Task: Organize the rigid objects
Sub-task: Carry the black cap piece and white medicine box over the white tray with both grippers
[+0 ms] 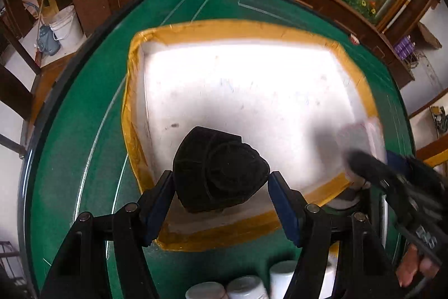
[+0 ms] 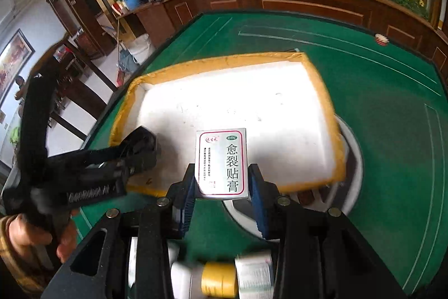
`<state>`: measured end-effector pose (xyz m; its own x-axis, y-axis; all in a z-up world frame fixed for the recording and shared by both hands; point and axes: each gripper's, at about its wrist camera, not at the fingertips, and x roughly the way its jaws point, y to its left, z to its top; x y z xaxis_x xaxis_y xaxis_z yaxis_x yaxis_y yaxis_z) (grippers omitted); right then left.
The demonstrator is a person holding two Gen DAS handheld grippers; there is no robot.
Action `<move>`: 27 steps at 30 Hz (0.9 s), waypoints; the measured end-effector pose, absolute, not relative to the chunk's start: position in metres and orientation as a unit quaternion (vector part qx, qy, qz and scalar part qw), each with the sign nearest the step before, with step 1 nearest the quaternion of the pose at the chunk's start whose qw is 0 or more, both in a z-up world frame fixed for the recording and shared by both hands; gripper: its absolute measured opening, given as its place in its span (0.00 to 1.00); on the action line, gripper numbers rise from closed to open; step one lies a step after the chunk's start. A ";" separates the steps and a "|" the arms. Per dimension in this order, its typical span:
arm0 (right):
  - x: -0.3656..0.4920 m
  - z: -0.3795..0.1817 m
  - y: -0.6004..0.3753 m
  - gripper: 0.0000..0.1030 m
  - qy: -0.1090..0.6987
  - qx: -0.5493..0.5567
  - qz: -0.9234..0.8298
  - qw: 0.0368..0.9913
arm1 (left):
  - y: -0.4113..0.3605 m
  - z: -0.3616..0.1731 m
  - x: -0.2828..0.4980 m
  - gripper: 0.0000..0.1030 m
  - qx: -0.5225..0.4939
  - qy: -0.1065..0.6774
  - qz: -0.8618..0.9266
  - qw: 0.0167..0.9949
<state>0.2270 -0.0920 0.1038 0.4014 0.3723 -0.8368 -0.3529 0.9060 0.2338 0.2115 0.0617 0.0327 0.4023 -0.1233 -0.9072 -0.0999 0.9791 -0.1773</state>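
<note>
The left gripper [image 1: 221,184] clamps a black rounded object [image 1: 218,170]; the right gripper [image 2: 222,181] clamps a medicine box [image 2: 222,163]. Both hang over the foam tray [image 2: 322,91], so lower each onto bare floor, well apart, before opening.

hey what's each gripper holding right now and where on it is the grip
The left gripper pinches a black rounded object across its lower sides. The right gripper clamps a white medicine box by its two long side edges, near the bottom end.

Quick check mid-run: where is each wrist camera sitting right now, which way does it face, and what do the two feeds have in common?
Left wrist: on the left gripper, facing the white tray over its clamped black object; right gripper enters at right.
Right wrist: on the right gripper, facing the same tray over its held medicine box; left gripper and hand at left.
Shared: tray, green table.
</note>
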 end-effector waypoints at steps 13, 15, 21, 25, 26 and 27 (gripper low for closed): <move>0.217 0.067 -0.069 0.34 0.563 0.014 0.244 0.790 | 0.062 0.020 0.193 0.70 -0.074 0.561 -0.008 0.824; 0.217 0.065 -0.067 0.34 0.564 0.009 0.244 0.789 | 0.061 0.020 0.196 0.70 -0.071 0.563 -0.006 0.823; 0.229 0.065 -0.064 0.34 0.552 -0.008 0.233 0.801 | 0.058 0.019 0.196 0.70 -0.059 0.566 -0.002 0.822; 0.231 0.064 -0.064 0.34 0.539 -0.035 0.222 0.811 | 0.060 0.018 0.195 0.69 -0.055 0.567 -0.002 0.822; 0.230 0.064 -0.064 0.34 0.535 -0.048 0.216 0.815 | 0.061 0.018 0.194 0.69 -0.055 0.567 -0.001 0.822; 0.230 0.063 -0.064 0.34 0.532 -0.056 0.210 0.818 | 0.062 0.018 0.194 0.69 -0.055 0.568 0.000 0.821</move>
<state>0.2297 -0.0645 0.0631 0.3446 0.2848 -0.8945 -0.4039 0.9051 0.1325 0.1936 0.0620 0.0175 0.3554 -0.0623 -0.9326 -0.0630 0.9939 -0.0903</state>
